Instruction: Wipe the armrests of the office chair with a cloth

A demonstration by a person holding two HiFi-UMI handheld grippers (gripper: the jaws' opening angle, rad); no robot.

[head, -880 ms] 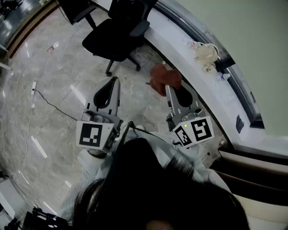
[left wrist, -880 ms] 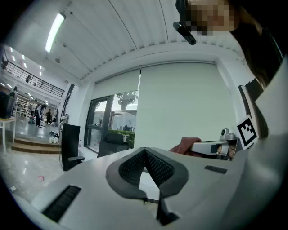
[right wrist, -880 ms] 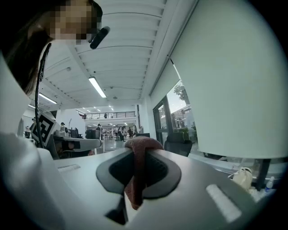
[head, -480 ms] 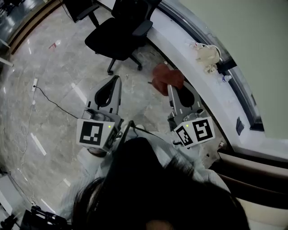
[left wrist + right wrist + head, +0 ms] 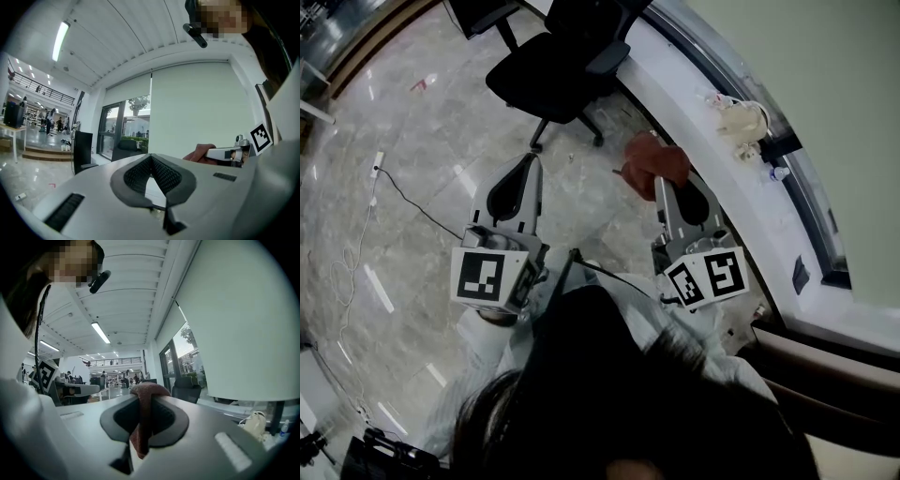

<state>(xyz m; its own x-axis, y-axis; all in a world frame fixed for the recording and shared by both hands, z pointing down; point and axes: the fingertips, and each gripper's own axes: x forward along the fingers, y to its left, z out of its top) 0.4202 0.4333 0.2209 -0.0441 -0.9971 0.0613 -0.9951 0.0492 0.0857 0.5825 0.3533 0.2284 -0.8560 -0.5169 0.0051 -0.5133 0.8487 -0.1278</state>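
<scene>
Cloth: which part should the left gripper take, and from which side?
Probably the loose bunch of the cloth that sticks out past the right gripper tips, coming from its left, where the left gripper is. The rest is pinched between those jaws. The left jaws are shut, so open them first.

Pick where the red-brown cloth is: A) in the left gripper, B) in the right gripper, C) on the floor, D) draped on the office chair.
B: the cloth is pinched in the jaws of the right gripper; the left gripper is shut and empty.
</scene>
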